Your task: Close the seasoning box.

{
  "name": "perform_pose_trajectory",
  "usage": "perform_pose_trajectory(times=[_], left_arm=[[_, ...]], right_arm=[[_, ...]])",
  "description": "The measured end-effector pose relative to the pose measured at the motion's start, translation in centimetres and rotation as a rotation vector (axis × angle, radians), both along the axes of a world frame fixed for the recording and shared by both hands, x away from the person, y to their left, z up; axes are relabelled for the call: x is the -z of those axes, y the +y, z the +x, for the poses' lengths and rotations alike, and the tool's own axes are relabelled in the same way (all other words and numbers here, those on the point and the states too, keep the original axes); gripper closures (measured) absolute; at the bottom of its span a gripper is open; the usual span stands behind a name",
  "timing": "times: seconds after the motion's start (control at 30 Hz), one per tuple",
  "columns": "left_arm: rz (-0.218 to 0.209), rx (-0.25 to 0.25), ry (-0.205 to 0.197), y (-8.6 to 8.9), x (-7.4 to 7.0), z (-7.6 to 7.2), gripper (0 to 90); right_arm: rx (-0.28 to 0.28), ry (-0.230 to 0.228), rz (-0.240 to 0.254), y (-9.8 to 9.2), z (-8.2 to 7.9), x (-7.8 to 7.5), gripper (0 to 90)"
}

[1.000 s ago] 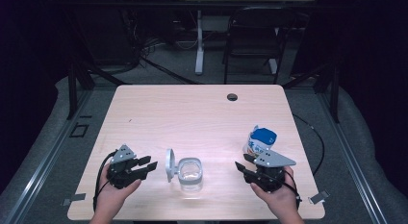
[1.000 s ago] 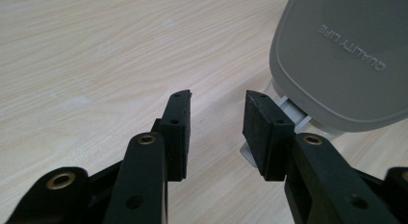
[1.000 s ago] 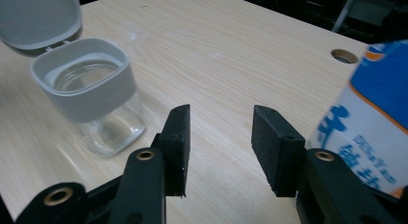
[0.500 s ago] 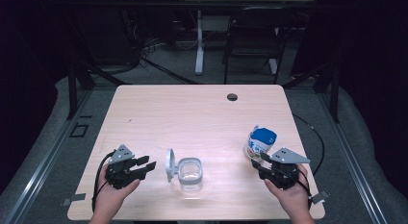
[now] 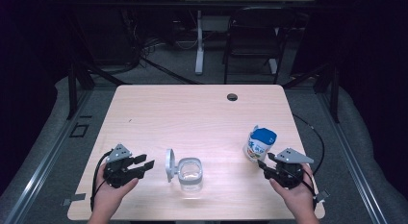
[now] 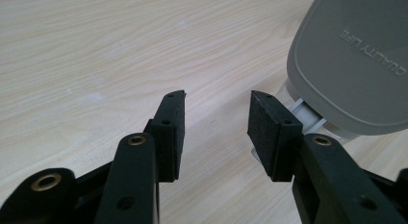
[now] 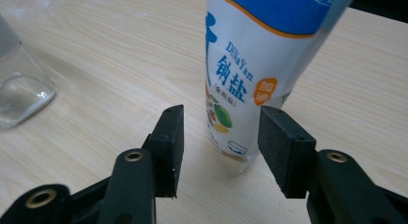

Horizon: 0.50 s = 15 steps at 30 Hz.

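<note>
From the high view, the wooden counter (image 5: 192, 113) has a clear jar (image 5: 190, 174) sitting near the front edge, roughly in the middle, with its grey lid (image 5: 169, 164) flipped up on the jar's left side. Over on the right there's a white and blue bag (image 5: 259, 144) standing upright, and a dark round hole (image 5: 232, 96) sits way at the far side of the counter. The left gripper (image 5: 142, 163) is held near the front left, just left of the lid, pointing right at it but not touching. The right gripper (image 5: 263, 165) is near the front right, just in front of the bag. In the left gripper view, the left gripper (image 6: 216, 119) is spread open with bare wood in the gap, and it's just been opening up wider; the lid (image 6: 356, 65) is up close on the right, beyond the right-hand jaw. In the right gripper view, the right gripper (image 7: 220, 137) is open too and has just been widening; the bag (image 7: 260, 65) stands just past the gap, its bottom lined up between the jaws but the pads aren't on it. The jar (image 7: 19, 89) pokes in at the left edge.
</note>
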State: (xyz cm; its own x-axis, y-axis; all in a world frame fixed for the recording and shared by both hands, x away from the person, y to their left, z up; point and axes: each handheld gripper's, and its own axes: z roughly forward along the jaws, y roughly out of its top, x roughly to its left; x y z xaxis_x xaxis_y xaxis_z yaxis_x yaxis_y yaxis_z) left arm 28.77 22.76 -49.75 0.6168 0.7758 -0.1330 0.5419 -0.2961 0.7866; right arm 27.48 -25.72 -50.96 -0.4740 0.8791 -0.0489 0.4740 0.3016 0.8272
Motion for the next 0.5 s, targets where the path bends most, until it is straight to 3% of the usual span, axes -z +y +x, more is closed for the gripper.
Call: perform_pose_trajectory(times=[0.3, 0.5], left_arm=[[-0.010, -0.012, 0.007, 0.4, 0.2, 0.1, 58.2], [-0.003, -0.012, 0.014, 0.4, 0.3, 0.0, 58.2]], right_arm=[[0.030, -0.002, 0.011, -0.7, 0.5, 0.2, 48.4], [0.046, -0.018, 0.044, -1.4, 0.8, -0.2, 46.5]])
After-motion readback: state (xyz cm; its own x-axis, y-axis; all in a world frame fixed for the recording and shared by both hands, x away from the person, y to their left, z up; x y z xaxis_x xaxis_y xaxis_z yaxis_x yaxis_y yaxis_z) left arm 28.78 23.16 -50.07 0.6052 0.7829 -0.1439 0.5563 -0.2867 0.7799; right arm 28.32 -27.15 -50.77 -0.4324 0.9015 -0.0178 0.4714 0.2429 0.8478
